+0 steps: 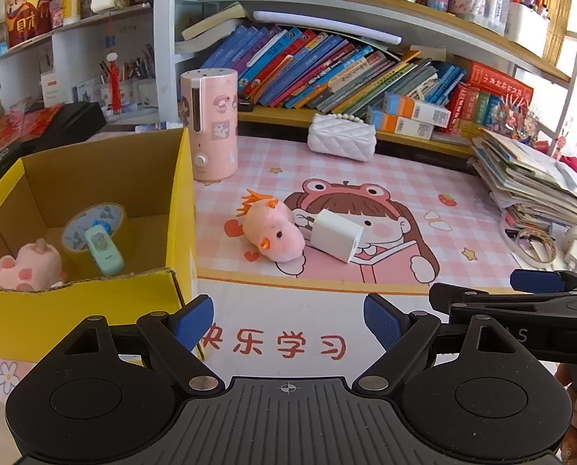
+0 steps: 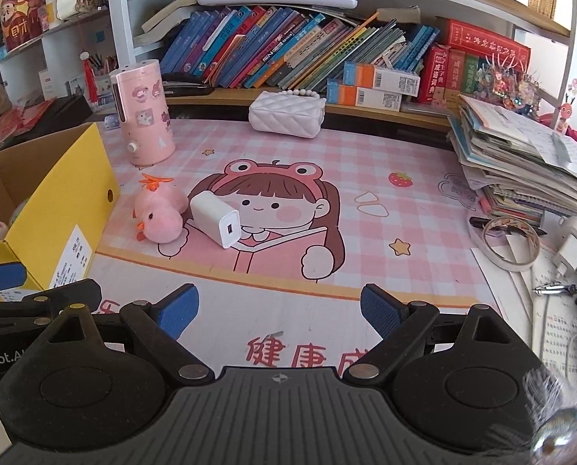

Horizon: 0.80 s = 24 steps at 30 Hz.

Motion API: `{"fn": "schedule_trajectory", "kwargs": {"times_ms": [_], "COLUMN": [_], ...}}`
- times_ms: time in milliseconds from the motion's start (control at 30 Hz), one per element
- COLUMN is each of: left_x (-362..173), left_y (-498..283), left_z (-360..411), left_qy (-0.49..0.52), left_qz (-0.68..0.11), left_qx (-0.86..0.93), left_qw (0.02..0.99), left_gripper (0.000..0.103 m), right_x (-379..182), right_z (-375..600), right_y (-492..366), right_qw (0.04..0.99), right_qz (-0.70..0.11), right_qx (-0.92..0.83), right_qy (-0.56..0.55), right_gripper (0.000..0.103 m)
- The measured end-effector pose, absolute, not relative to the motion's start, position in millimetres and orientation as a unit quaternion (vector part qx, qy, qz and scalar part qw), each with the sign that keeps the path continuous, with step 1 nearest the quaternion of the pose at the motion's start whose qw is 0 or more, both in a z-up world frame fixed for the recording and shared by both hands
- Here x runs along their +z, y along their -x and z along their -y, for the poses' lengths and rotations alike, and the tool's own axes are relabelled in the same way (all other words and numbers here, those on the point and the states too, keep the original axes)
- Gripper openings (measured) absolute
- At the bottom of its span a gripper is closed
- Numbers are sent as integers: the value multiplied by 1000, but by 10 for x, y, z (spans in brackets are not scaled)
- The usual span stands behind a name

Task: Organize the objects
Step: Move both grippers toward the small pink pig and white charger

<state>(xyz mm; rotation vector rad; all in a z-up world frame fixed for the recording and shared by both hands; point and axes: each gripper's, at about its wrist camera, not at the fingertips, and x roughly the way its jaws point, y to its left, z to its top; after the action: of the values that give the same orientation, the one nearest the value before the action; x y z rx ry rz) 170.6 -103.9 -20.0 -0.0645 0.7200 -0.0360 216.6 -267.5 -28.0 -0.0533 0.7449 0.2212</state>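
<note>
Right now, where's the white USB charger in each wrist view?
Left wrist: white charger just right of centre on the desk mat, touching the pink plush on its left.
Right wrist: white charger left of centre, the USB port facing the camera, the pink plush on its left.
Shared landmark: yellow box at the left edge.

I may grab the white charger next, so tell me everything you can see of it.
The white charger is a small, smooth plastic block with rounded edges and one USB port on the end facing the right wrist camera. It lies tipped on its side on the pink desk mat, over the cartoon girl print. Its far end leans against the pink plush toy. Prongs are not visible. Neither gripper touches it; it sits outside the yellow box.
</note>
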Motion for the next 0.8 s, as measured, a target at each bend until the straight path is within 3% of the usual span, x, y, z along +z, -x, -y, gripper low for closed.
{"fn": "schedule_trajectory", "kwargs": {"times_ms": [800], "left_x": [-205], "left_y": [-2047], "left_z": [1223], "left_qy": [13], "left_qz": [-353], "left_qx": [22], "left_qw": [935], "left_gripper": [86], "right_x": [-306], "right_z": [2849], "right_y": [-2727], "right_qw": [921], "right_qz": [-360], "right_qx": [147], "right_qy": [13], "right_gripper": [88]}}
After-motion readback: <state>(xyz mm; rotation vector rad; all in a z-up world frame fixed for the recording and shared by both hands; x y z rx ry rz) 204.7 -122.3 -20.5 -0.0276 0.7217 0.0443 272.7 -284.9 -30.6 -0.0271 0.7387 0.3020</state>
